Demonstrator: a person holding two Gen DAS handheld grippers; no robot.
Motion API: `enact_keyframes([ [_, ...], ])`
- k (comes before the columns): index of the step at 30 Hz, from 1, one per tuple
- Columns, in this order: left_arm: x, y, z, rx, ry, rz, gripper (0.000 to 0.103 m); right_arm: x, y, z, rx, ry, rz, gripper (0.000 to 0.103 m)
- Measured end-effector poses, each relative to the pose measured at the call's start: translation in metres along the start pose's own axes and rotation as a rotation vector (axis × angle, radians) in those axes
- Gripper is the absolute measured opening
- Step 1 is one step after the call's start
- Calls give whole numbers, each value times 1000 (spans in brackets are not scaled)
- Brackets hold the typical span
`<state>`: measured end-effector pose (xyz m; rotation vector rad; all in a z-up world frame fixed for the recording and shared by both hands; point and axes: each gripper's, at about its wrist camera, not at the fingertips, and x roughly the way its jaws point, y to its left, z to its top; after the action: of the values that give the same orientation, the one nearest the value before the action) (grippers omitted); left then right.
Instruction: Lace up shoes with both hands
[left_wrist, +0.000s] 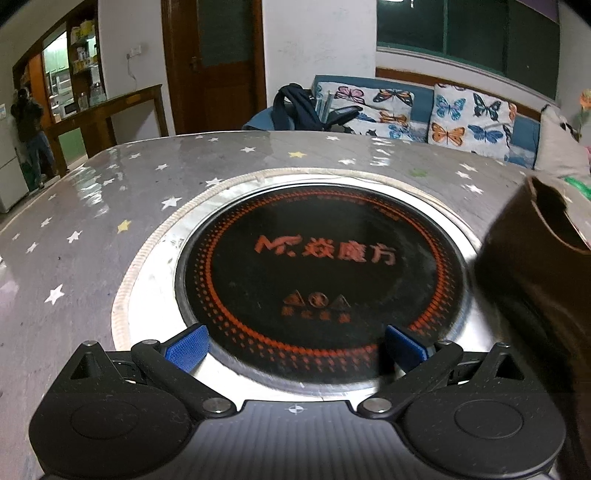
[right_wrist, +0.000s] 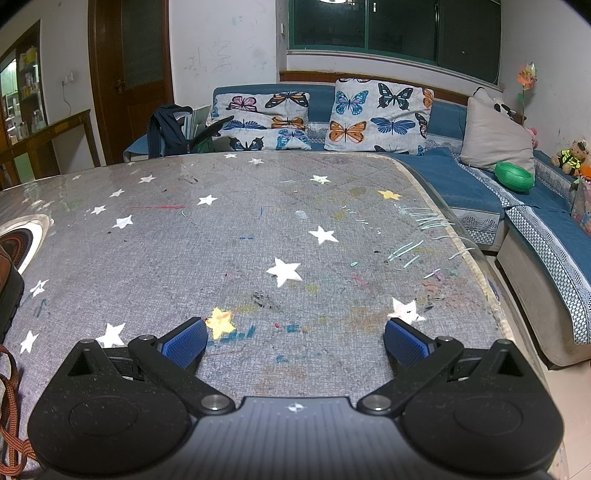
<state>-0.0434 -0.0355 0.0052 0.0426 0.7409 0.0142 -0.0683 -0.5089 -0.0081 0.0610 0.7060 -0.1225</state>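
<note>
Sitting at my left gripper's (left_wrist: 295, 345) right, the brown shoe (left_wrist: 535, 266) is blurred and close, beside the hotplate (left_wrist: 317, 273). Its orange lace (right_wrist: 11, 413) trails at my right gripper's (right_wrist: 295, 341) left edge. Both pairs of fingers are spread wide, holding nothing. Bare table (right_wrist: 258, 240) lies ahead, ending at the sofa (right_wrist: 461, 184).

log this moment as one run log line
left hand-held gripper open, empty, over cooktop | right hand-held gripper open, empty | brown shoe right of cooktop | lace ungrasped
</note>
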Motion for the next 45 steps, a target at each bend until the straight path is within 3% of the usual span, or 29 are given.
enact_keyframes([
  [8,-22,-10,-5,26,-5,-5,103,-5,0,0,-4,2,22,102],
  [14,-38,-20,-5,68,-27,-2,103,-27,3,-4,-23,-13,75,93],
  [23,-55,-28,-4,95,-44,-9,103,-82,27,-8,-154,-10,272,68],
  [28,-62,-32,-3,100,-45,-15,103,-107,50,-15,-224,23,414,45],
  [31,-65,-35,-2,95,-37,-30,103,-116,65,-21,-261,41,487,39],
  [35,-70,-40,0,114,-45,-40,103,-124,84,-27,-322,58,545,35],
  [39,-74,-42,1,119,-53,-53,103,-126,98,-33,-372,84,578,22],
  [45,-78,-43,0,117,-57,-71,103,-124,111,-42,-442,93,573,19],
])
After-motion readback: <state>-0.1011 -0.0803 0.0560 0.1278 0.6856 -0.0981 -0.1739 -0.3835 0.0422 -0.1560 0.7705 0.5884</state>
